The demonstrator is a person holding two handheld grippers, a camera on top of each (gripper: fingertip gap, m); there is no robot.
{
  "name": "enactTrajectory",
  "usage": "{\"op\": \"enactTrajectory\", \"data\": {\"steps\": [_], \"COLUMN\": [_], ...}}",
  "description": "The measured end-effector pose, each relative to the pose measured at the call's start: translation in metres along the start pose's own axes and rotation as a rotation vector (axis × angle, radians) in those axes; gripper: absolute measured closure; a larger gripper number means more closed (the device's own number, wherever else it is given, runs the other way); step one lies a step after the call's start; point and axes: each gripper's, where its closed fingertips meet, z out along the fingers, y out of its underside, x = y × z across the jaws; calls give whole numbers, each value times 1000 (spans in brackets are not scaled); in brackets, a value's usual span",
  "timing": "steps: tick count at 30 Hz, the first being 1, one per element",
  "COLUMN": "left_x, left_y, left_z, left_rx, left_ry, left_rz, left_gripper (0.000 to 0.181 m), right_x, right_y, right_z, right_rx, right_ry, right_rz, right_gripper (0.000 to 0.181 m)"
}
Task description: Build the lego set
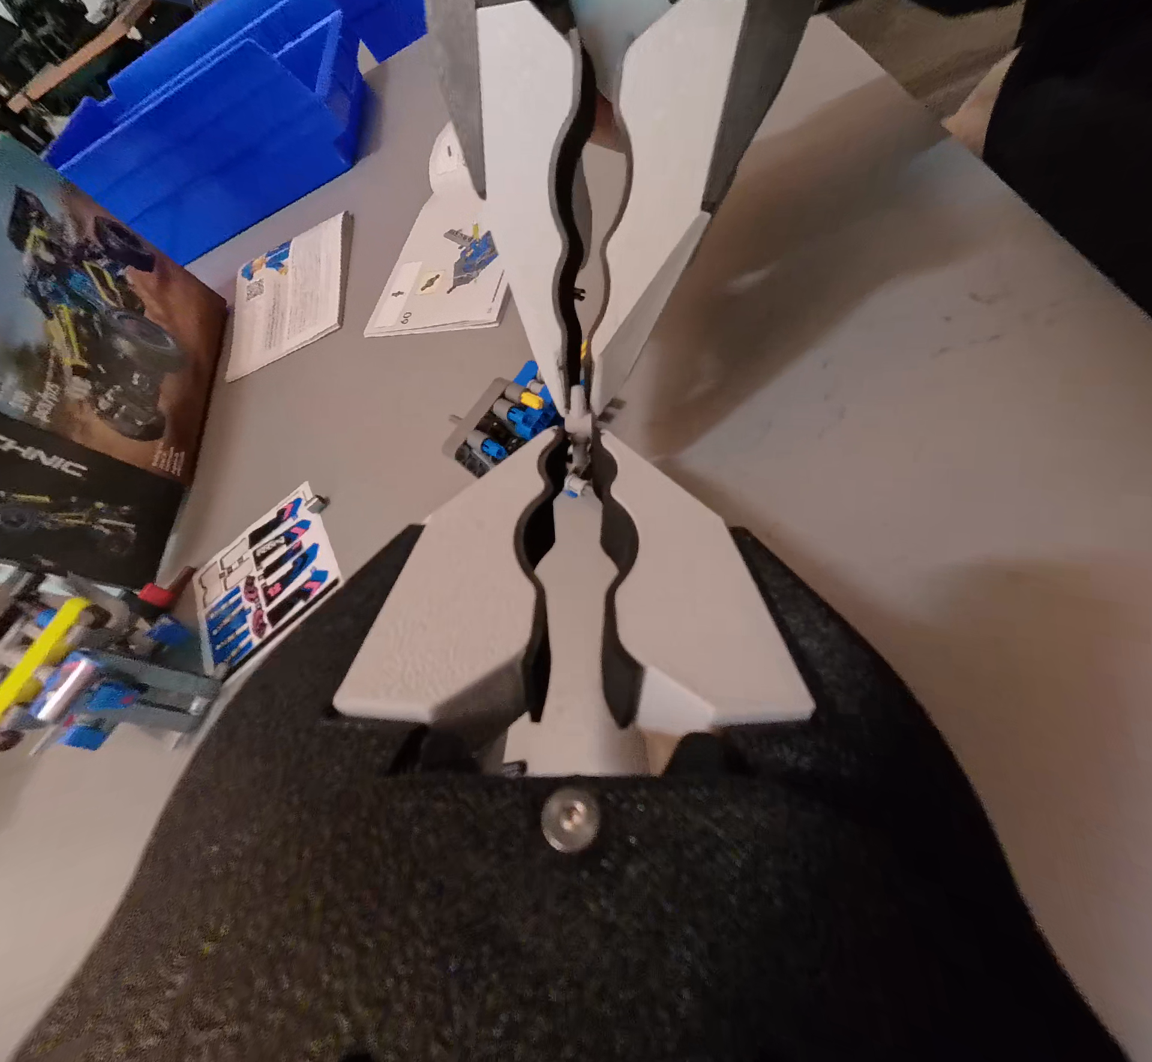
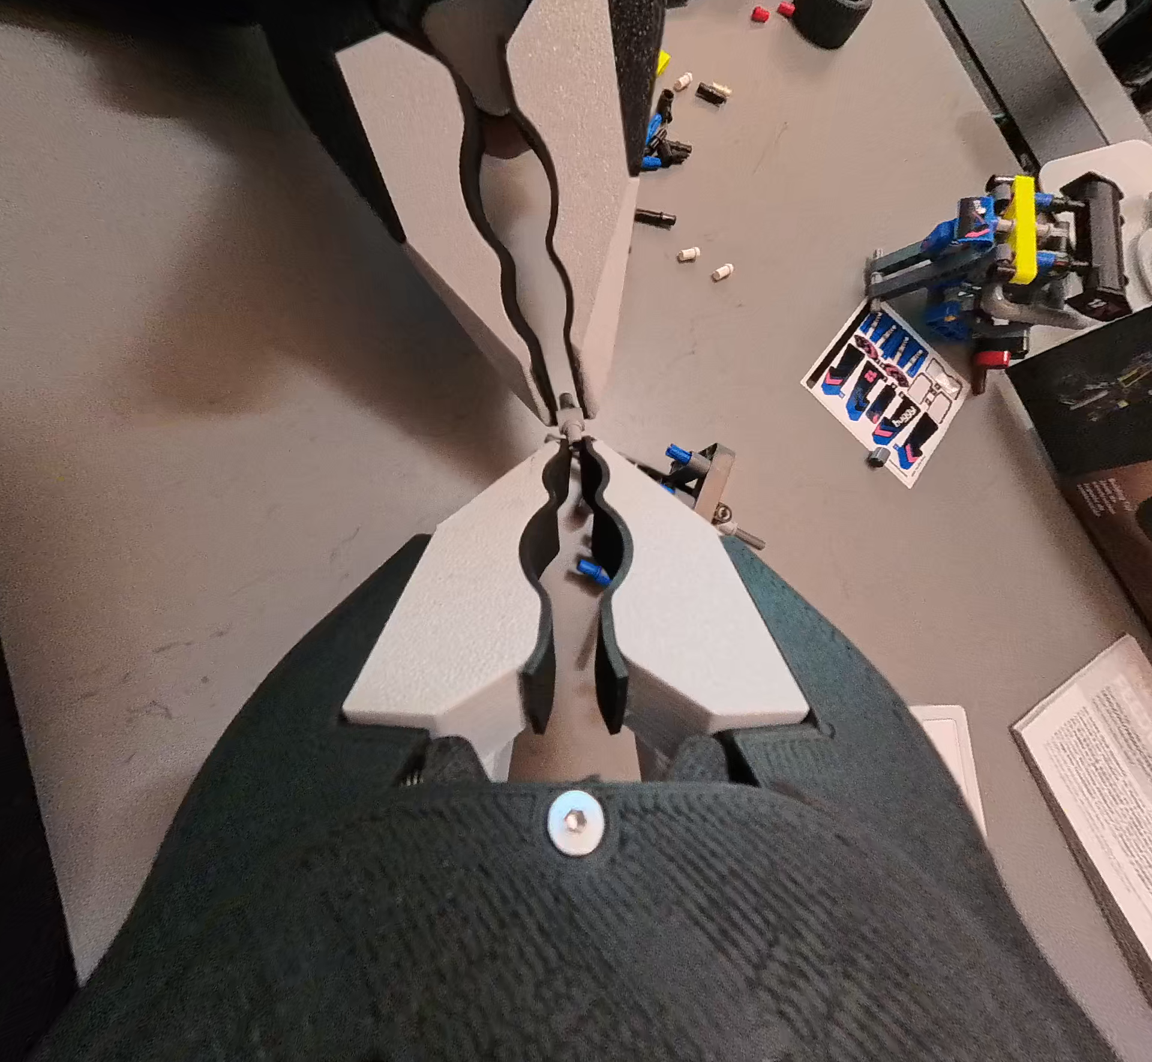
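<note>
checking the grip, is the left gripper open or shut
Shut: in the left wrist view the left gripper has its fingertips pinched on a small grey lego piece.

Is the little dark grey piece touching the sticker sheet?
Cannot tell. In the right wrist view the small grey piece overlaps the sticker sheet edge. In the left wrist view it sits just past the corner, and the picture is too blurred to show a gap.

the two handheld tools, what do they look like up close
Each tool has two pale grey wedge-shaped fingers lined with wavy-edged black pads, set in a rough, dark, speckled body with a silver bolt in the centre. The left tool and the right tool look alike; the right one's body has a woven-looking texture. No cables or sleeves are clearly visible.
</note>
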Motion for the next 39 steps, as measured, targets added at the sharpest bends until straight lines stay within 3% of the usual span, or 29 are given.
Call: {"op": "enactTrajectory", "data": {"steps": [1,8,10,14,19,23,33,39], "left_x": [0,-6,-18,-32,-30,-27,-32,-32], "left_y": [0,6,19,43,46,50,49,49], "left_z": [0,1,1,5,16,22,27,28], "left_rx": [3,-46,-109,-175,-196,-214,-190,-195], "left_ry": [11,-20,-80,-105,-76,-53,-39,-47], "left_rz": [-25,-112,-197,-451,-554,-582,-615,-603], "left_gripper": [177,177,177,177,177,177,177,177], "right_x": [1,4,17,55,55,50,46,44], "right_y": [-1,0,-6,-13,17,15,21,26], "right_z": [0,3,-3,-10,15,22,21,23], "right_rx": [10,-8,6,66,-95,-75,-114,-149], "right_ry": [10,17,92,217,65,-28,-87,-99], "right_rz": [-1,35,55,220,404,451,434,441], "right_gripper": [180,175,174,151,148,156,146,156]}}
